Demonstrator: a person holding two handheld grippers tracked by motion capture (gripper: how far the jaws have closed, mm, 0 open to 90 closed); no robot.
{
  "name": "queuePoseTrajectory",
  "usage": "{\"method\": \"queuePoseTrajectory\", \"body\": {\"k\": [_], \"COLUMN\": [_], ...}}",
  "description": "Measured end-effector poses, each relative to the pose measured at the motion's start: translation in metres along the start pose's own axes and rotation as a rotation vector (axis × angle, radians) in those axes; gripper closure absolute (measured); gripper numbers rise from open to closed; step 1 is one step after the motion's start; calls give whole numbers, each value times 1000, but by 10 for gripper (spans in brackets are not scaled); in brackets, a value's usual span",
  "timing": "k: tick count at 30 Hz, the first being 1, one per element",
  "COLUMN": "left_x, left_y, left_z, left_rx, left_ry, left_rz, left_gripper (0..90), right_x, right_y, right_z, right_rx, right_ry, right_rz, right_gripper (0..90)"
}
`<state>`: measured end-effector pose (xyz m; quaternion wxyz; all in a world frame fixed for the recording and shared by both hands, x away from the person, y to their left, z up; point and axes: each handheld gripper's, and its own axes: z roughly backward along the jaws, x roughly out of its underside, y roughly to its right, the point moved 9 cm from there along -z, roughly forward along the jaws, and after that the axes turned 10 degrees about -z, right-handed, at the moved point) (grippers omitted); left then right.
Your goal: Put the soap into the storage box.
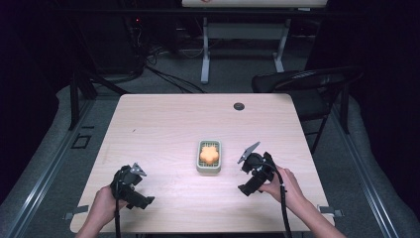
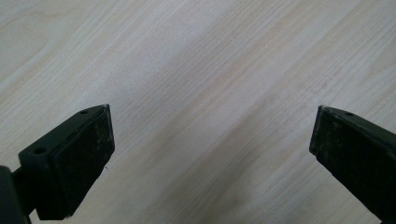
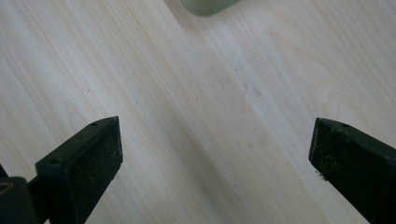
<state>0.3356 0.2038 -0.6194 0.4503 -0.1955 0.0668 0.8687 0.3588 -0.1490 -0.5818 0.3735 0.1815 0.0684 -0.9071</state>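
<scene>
Holding both grippers, left [image 1: 130, 184] and right [image 1: 253, 171], jaws wide open, we flank the orange flower-shaped sponge [image 1: 209, 153] in its green tray [image 1: 208, 169], ready to reach.

High view: counter [image 1: 163, 124] evenly lit from above, room around it dark, corners near black. Image soft, low detail. Faint short shadows under objects. Both gripper views: bright, wood grain sharp; near black jaws slightly blurred. No glare.
</scene>
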Motion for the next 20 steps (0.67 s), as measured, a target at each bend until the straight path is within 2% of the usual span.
{"method": "queuePoseTrajectory", "body": {"k": [1,5,11,16,20], "left_x": [0,0,-1,-1,-1], "left_y": [0,0,1,1,0], "left_z": [0,1,0,0,1], "left_rx": [0,2,5,7,5], "left_ry": [0,-2,-1,-1,0], "left_rz": [0,0,-5,-3,-3], "left_gripper": [2,2,2,2,2], "right_x": [0,24,47,49,48], "right_y": [0,4,7,9,6], "right_z": [0,-3,-9,-13,-15], "right_rx": [0,5,-7,5,-11], "right_ry": [0,-33,-66,-90,-78], "right_rz": [0,-14,-40,-31,-42], "right_gripper": [23,23,27,33,31]}}
